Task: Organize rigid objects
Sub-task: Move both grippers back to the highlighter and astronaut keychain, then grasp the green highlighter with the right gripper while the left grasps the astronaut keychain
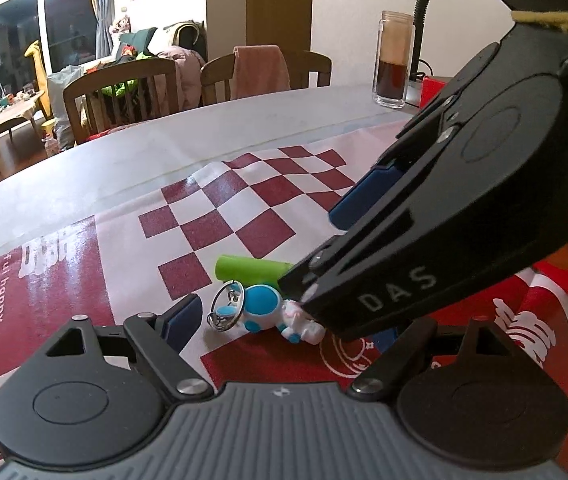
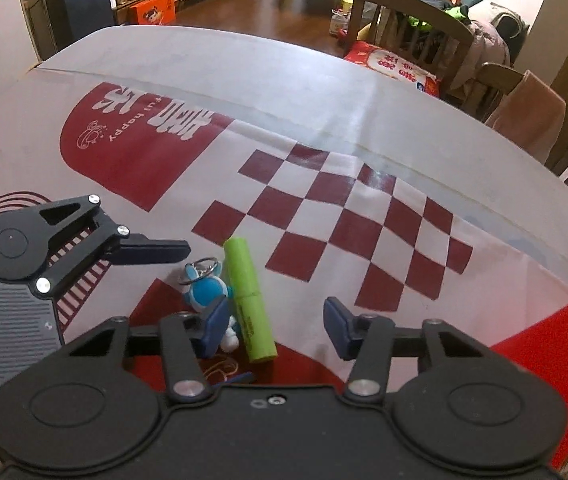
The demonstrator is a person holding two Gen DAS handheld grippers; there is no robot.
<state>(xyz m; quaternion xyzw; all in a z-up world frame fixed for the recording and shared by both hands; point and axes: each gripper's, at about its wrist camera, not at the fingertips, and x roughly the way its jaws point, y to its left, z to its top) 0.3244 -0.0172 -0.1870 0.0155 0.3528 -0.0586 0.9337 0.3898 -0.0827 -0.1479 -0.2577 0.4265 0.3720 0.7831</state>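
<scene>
Right gripper [image 2: 276,326] fingers open around green tube [image 2: 248,300]; left gripper [image 1: 284,332] open. Closing could snag keychain toy [image 2: 208,292].

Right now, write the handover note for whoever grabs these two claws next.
Left claw: open, empty, hanging low at the blue-and-white figure keychain.
Right claw: jaws apart, straddling the green marker and the keychain; pads not yet pressing, nothing held.
Things: marker lies flat on the red-and-white checked mat, keychain right beside it, possibly touching.
Done: nothing looks sorted yet.
Left: probably close on the marker, move it off, then deal with the keychain. No bin or tray is in view.
</scene>
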